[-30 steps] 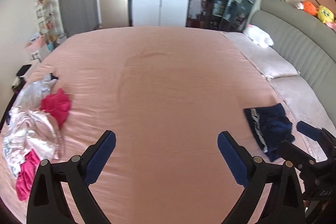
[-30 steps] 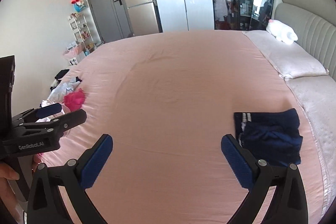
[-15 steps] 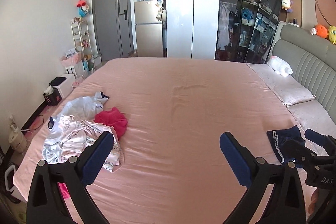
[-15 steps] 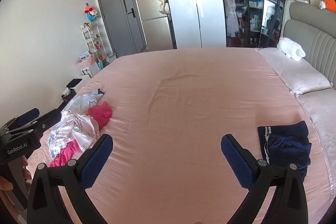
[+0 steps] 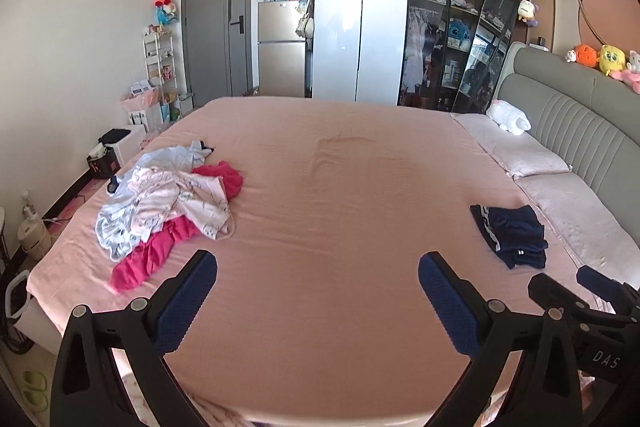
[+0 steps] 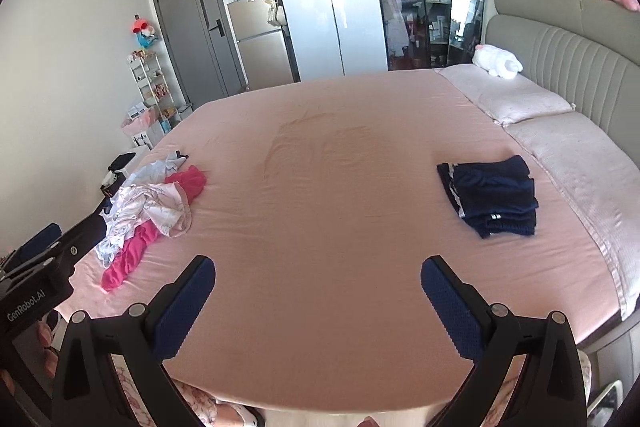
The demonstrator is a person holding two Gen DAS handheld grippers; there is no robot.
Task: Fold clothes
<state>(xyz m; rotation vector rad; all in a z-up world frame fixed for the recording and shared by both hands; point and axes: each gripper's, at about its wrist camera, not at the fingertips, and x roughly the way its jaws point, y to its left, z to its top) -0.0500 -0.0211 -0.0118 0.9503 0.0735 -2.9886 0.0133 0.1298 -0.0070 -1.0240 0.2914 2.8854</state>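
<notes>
My left wrist camera sits above the near edge of the bed (image 5: 340, 187), looking forward along my left gripper (image 5: 318, 301) toward the wardrobe (image 5: 360, 19) wall, tilted slightly down. My right wrist camera looks the same way from just to the right, along my right gripper (image 6: 318, 301), rolled a bit so the room leans. Both stand back, far enough to take in the whole bed. Shared: clothes pile (image 5: 168, 203) (image 6: 152, 211) at left, folded navy shorts (image 5: 510, 233) (image 6: 494, 195) at right, headboard (image 5: 580, 115) (image 6: 560, 55). Each view catches the other gripper at its edge.
</notes>
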